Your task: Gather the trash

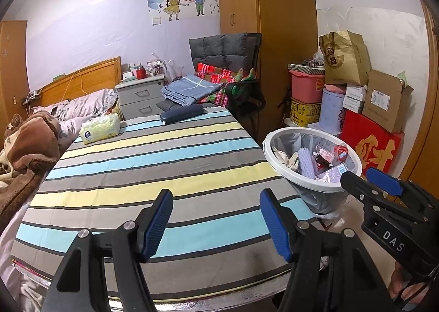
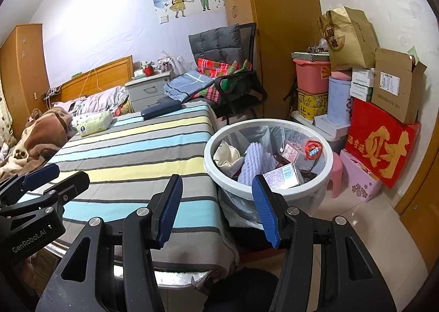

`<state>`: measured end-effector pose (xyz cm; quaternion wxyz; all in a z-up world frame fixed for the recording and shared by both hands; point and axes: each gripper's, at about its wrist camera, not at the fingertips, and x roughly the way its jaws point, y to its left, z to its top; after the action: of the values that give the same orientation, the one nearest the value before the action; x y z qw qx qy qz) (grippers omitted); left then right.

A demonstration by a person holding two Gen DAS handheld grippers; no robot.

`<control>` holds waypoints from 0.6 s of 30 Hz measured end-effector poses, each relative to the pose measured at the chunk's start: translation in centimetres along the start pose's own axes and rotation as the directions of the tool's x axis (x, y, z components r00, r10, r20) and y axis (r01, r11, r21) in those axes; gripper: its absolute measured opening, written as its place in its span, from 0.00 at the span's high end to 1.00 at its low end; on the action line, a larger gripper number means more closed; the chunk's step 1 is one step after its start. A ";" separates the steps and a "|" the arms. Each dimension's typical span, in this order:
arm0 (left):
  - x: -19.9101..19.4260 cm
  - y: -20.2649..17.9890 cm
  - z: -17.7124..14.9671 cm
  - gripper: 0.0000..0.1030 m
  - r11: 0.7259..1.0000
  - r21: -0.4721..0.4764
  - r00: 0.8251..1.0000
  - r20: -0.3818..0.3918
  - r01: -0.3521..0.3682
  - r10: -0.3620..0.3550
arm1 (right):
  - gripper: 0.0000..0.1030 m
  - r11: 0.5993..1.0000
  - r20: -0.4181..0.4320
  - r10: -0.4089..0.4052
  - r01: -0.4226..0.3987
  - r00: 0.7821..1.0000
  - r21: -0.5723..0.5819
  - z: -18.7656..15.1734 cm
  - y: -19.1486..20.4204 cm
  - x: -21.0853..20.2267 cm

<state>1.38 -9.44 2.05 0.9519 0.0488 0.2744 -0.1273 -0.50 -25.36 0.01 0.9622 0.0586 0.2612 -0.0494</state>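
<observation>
Now I'm holding both the left hand-held gripper (image 1: 216, 225) and the right hand-held gripper (image 2: 216, 210) spread and empty near the white trash bin (image 2: 274, 191), scanning the striped surface (image 1: 153, 164) for leftovers.

The room is evenly and rather softly lit from overhead; no lamp is seen. Shadows are faint. A pale sheen is cast on the wall (image 1: 82, 29) and mild glare on the floor tiles (image 2: 365, 218). Both views are sharp, though straight lines are bent near the edges and the corners are blacked out.
</observation>
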 end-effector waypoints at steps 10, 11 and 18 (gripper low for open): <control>-0.1 0.1 0.0 0.36 1.000 0.000 1.000 0.001 -0.003 0.003 | 0.47 1.000 0.004 0.000 0.000 1.000 -0.001 0.0 0.1 -0.2; -0.2 0.0 0.0 0.36 1.000 0.001 1.000 0.001 -0.003 0.003 | 0.47 1.000 0.004 0.001 -0.001 1.000 0.000 0.0 0.1 -0.3; -0.4 0.1 0.0 0.36 1.000 0.003 1.000 0.008 -0.006 0.006 | 0.47 1.000 0.004 0.002 -0.002 1.000 -0.001 0.0 0.2 -0.3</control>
<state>1.11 -9.31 2.25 0.9532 0.0504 0.2704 -0.1251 -0.74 -25.17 0.13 0.9628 0.0584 0.2592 -0.0486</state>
